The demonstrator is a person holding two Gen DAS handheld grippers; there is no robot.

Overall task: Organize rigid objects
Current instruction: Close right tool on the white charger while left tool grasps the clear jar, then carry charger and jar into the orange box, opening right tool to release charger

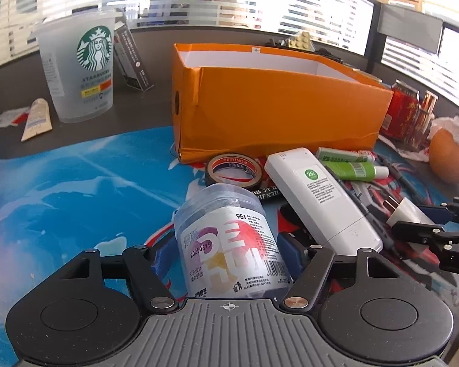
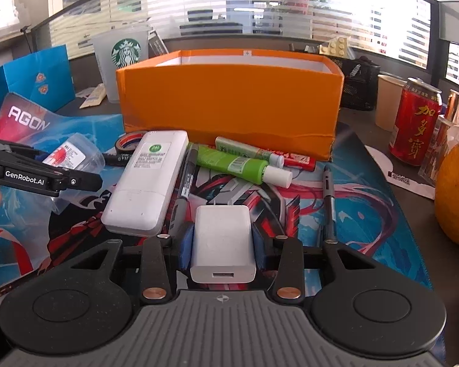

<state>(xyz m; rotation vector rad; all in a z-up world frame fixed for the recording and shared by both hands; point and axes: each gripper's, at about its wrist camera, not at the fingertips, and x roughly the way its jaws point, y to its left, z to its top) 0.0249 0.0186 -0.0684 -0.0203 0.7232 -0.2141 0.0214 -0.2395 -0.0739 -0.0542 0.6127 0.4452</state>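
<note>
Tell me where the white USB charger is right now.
The white USB charger sits low and central in the right wrist view, clamped in the right gripper, just right of the white remote.

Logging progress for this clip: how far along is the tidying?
Early. Nothing looks packed yet: the visible part of the orange box interior shows nothing, though its floor is hidden. In hand: the left gripper has its jaws on the clear jar, and the right gripper on the white charger. Still lying on the mat: remote, tape roll, green tubes, pens.
</note>
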